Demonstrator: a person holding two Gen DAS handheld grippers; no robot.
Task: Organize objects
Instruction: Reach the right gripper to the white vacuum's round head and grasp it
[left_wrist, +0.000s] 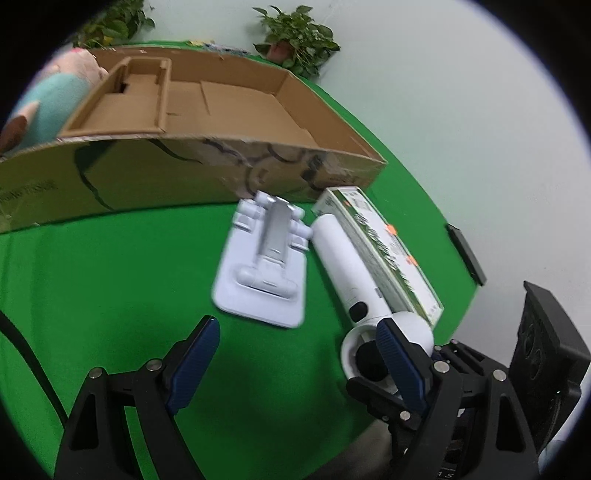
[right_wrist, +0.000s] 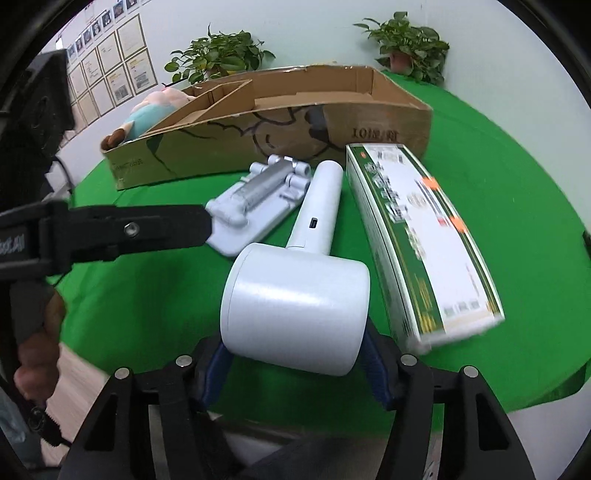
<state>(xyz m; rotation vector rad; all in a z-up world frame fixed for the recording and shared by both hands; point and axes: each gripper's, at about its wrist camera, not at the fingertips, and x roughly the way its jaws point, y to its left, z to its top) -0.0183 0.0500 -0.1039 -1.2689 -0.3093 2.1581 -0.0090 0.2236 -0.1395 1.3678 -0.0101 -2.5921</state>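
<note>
A white hammer-shaped device (right_wrist: 295, 310) lies on the green table, its handle pointing at the cardboard box (right_wrist: 388, 110). My right gripper (right_wrist: 295, 362) has its fingers on either side of the device's head and looks shut on it. A white folding stand (left_wrist: 264, 258) lies left of the device and also shows in the right wrist view (right_wrist: 255, 195). A green and white carton (right_wrist: 421, 236) lies right of it. My left gripper (left_wrist: 299, 354) is open and empty, just in front of the stand; its right finger (left_wrist: 399, 354) is beside the device's head (left_wrist: 369, 350).
The open cardboard box (left_wrist: 184, 110) has an inner compartment at its left end. A plush toy (left_wrist: 55, 92) lies behind the box. Potted plants (right_wrist: 221, 55) stand at the back. The table's round edge (right_wrist: 535, 391) is close on the right.
</note>
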